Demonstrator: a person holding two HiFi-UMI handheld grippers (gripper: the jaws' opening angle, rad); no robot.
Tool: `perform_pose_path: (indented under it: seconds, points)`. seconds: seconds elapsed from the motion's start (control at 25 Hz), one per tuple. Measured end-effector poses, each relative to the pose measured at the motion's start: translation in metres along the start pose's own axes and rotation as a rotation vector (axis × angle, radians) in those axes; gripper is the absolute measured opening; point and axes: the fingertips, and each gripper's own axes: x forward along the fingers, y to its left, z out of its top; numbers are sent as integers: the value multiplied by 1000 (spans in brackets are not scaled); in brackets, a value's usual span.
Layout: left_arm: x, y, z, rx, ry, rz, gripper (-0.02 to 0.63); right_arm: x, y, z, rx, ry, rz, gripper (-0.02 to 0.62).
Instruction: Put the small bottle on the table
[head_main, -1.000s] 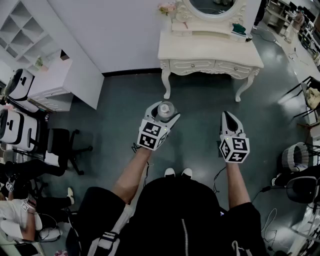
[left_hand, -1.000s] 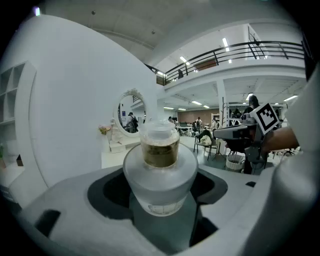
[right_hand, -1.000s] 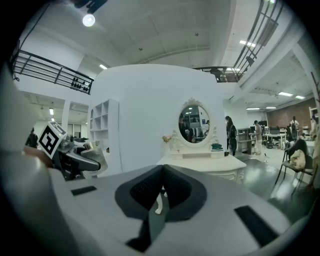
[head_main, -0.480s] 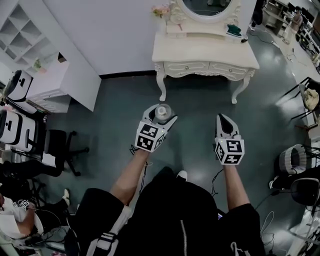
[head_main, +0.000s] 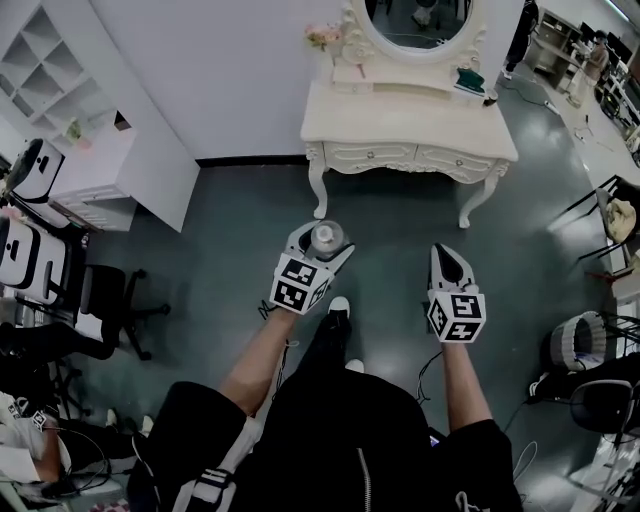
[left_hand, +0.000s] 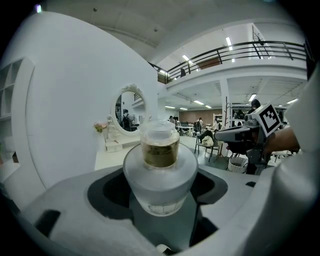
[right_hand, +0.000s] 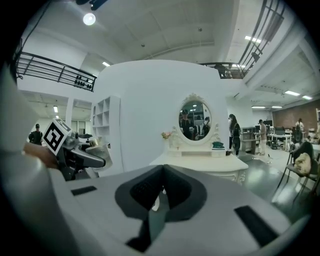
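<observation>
A small frosted-glass bottle (left_hand: 160, 170) with a clear cap and amber liquid stands upright between the jaws of my left gripper (left_hand: 161, 197), which is shut on it. In the head view the small bottle (head_main: 326, 239) sits in the left gripper (head_main: 318, 250) above the dark floor, short of the white dressing table (head_main: 405, 115). My right gripper (head_main: 447, 263) hangs to the right with its jaws shut and nothing between them. In the right gripper view the right gripper (right_hand: 159, 192) points at the dressing table (right_hand: 200, 161).
An oval mirror (head_main: 413, 17), a pink flower (head_main: 322, 37) and a green item (head_main: 470, 78) are at the dressing table's back. White cabinet (head_main: 120, 165) and shelves (head_main: 45, 60) stand left. A black chair (head_main: 105, 300) is at the left, a wire basket (head_main: 582, 340) at the right.
The person has stepped forward: the dressing table has come nearer and lower in the head view. Both grippers keep their pose, the left still holding the bottle.
</observation>
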Motion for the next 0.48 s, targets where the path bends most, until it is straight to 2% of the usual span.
perform_pose_path:
  seconds: [0.48]
  points:
    - [117,99,34,14,10,-45,334,143,-44,28,16,23,-24,0]
